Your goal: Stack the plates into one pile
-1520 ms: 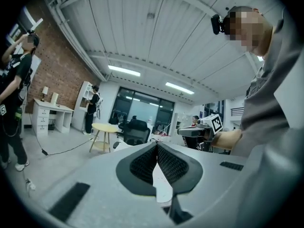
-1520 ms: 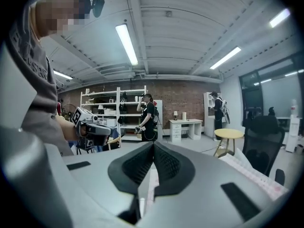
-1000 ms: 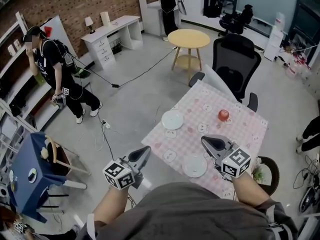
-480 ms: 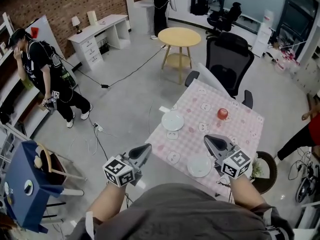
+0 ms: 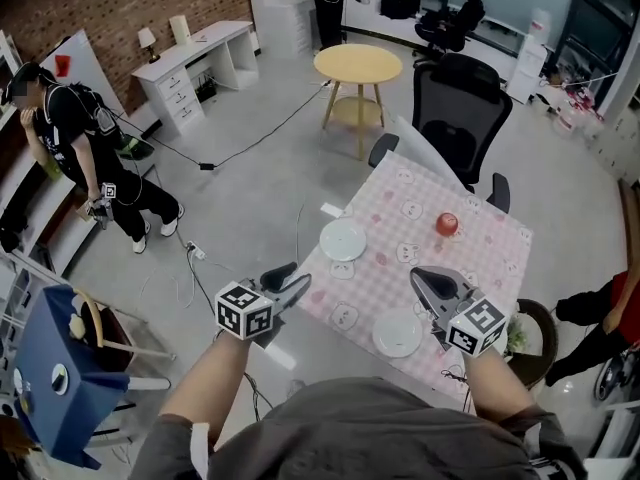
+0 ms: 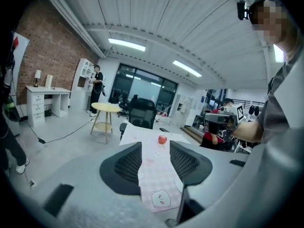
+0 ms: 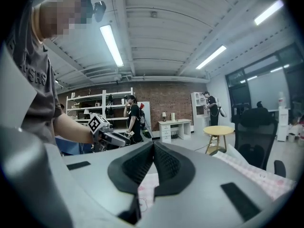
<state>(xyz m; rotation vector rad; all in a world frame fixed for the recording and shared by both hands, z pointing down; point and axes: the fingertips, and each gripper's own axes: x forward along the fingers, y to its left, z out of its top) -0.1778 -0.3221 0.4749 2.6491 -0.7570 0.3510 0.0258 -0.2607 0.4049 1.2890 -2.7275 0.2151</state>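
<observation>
Right gripper point(image 5: 420, 276) hovers beside near plate point(image 5: 397, 335), seemingly level, jaws together.

Bright ceiling strip lights point(image 7: 112, 44); fisheye edges darken and warp.

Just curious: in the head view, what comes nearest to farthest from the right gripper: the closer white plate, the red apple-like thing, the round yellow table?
1. Closer white plate, just left of the right gripper.
2. Red apple-like thing, farther up the tabletop.
3. Round yellow table, across the floor.

Two white plates point(image 5: 343, 239) point(image 5: 397, 334), one red object point(image 5: 447, 226).
</observation>
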